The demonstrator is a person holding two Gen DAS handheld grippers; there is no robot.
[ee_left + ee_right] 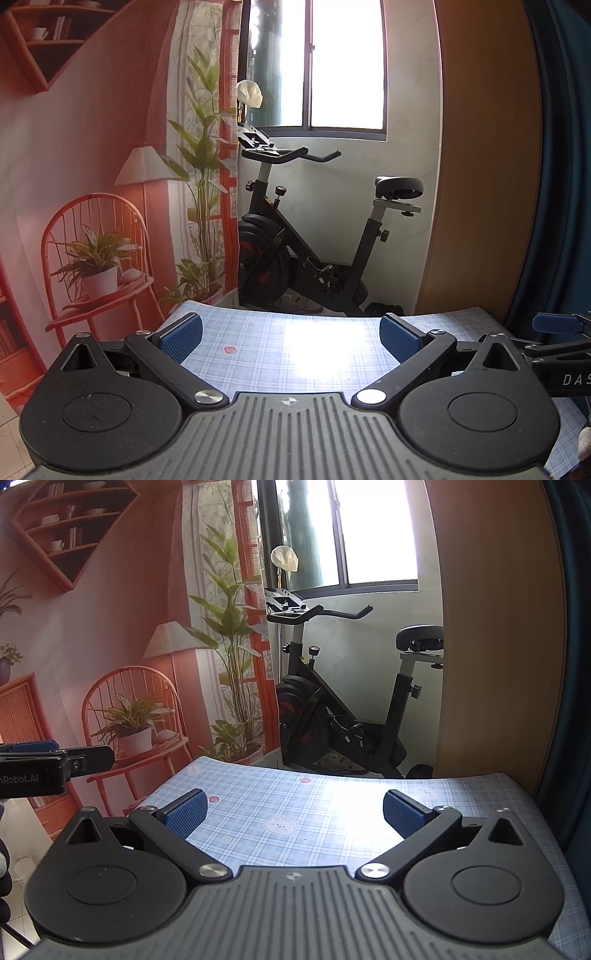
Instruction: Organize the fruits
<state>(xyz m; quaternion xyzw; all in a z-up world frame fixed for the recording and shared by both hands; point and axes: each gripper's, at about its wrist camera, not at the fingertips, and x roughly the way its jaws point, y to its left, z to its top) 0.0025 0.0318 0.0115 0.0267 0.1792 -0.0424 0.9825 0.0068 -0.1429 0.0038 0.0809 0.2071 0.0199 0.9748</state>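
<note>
**Blue-checked cloth bare, both tongs spread and empty**

Blue ribbed pads stand wide apart on the left black two-finger gripper in the left wrist view, with nothing between them — only the blue-and-white checked tablecloth with its small printed red marks and a bright patch of window glare. No fruit shows here. At the right edge a part of the right black two-finger gripper pokes in, just beside the left one. Beyond the table edge stand a black exercise bike and a printed red room backdrop.

From the right wrist view, the right gripper is likewise spread, its pads clear of everything; beneath lies the same checked cloth with bear prints. The left gripper juts in at the left edge. Again no fruit, nor any bowl or basket — the task's things lie outside both views, so their place relative to the tongs cannot be told.

To do this step well, I judge both tongs should tip lower and sweep nearer to find the fruit before any closing.
</note>
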